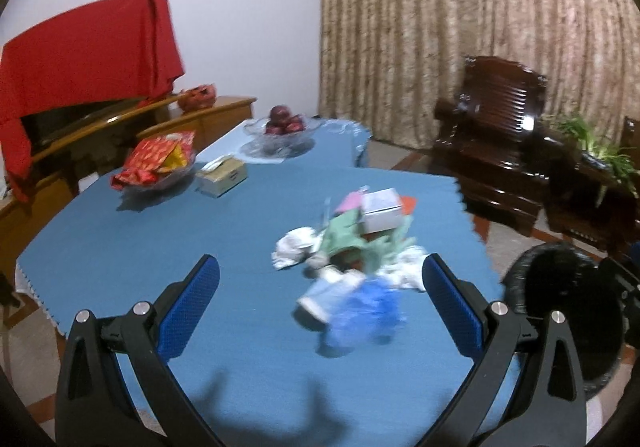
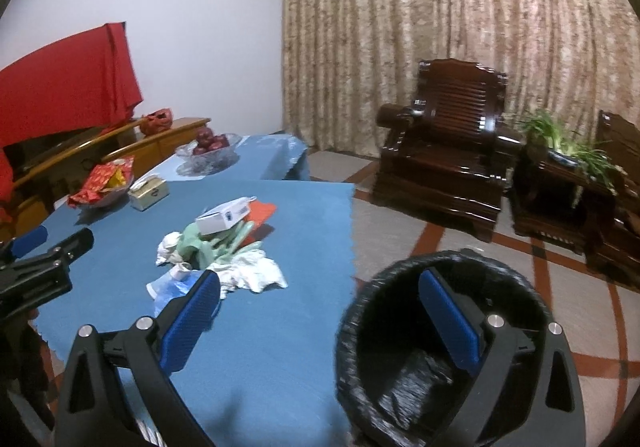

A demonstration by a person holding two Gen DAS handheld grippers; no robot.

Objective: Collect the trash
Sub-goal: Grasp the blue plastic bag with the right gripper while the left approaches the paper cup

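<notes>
Left gripper [image 1: 320, 283] nearest, its blue pads spread wide, nothing between them, hanging above the table [image 1: 120, 247] short of the trash. Right gripper [image 2: 320, 293] likewise spread and empty, straddling the table's right edge, one pad over the cloth and the other over the bin [image 2: 400, 327].

Bin is black-lined, on the floor just off the table's right edge; looks nearly empty.

Trash pile [image 1: 352, 247] sits near the middle of the table, toward the right edge: a blue wrapper [image 1: 360, 307] closest, crumpled white tissue [image 1: 292, 247], green scraps, a small white box [image 1: 382, 211] on top.

Beyond, along the far-left edge: a dish of red packets [image 1: 156, 163], a tissue box [image 1: 222, 175], then a bowl of fruit [image 1: 282, 127].

Judgement: collection looks barely begun, the approach step. Next move calls for lowering the left gripper onto the blue wrapper, pinching it, then carrying it over the right edge to the bin.
</notes>
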